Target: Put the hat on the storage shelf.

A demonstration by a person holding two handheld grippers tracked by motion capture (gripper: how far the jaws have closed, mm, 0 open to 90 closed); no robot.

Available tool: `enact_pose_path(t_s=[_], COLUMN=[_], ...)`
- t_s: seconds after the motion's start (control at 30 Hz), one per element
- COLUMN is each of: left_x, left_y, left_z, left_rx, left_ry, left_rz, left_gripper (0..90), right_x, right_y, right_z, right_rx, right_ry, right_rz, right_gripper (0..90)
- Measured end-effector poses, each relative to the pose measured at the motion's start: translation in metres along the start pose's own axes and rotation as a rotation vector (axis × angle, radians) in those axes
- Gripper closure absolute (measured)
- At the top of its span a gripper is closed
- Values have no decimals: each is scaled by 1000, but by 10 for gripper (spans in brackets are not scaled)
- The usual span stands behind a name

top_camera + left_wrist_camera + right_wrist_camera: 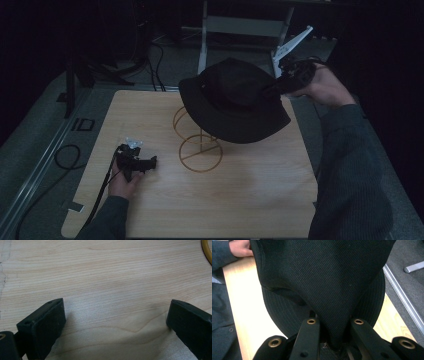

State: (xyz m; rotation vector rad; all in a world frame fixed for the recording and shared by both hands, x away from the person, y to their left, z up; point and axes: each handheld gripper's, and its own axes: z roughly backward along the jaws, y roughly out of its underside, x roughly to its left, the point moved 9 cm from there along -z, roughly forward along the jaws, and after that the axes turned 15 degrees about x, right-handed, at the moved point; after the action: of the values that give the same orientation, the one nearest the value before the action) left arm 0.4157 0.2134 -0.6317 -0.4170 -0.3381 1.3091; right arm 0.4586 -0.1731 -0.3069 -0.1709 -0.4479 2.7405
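Two claws: one idle, one loaded.
Left claw (151, 163): near left, low on the wooden surface (250, 200), jaws spread wide, holding nothing.
Wire stand (200, 145): mid-surface, right of the left claw, its upper ring under the hat.
Right claw (280, 82): far right, raised, clamped on the black hat (232, 100) by its fabric.
Hat: hangs left of the right claw, brim tilted, apparently partly over the stand.
Room: dark; cables on the floor at left.

Your right gripper (282, 85) pinching the black hat (232, 100) over the gold wire stand (200, 145), your left gripper (137, 162) resting low on the wooden table (260, 200).
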Motion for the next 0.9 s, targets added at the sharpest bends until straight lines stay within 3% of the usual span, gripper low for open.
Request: enact_pose_path(t_s=[0.57, 0.9], left_x=[0, 0], left_y=[0, 0], left_z=[0, 0], left_rx=[-2, -1], left_ry=[-1, -1], left_rz=[0, 1], left_gripper=[25, 25], right_x=[15, 20], right_y=[-45, -59], right_z=[-37, -56], right_rx=[50, 67], right_ry=[-29, -42], right_rz=[59, 65], right_gripper=[845, 840])
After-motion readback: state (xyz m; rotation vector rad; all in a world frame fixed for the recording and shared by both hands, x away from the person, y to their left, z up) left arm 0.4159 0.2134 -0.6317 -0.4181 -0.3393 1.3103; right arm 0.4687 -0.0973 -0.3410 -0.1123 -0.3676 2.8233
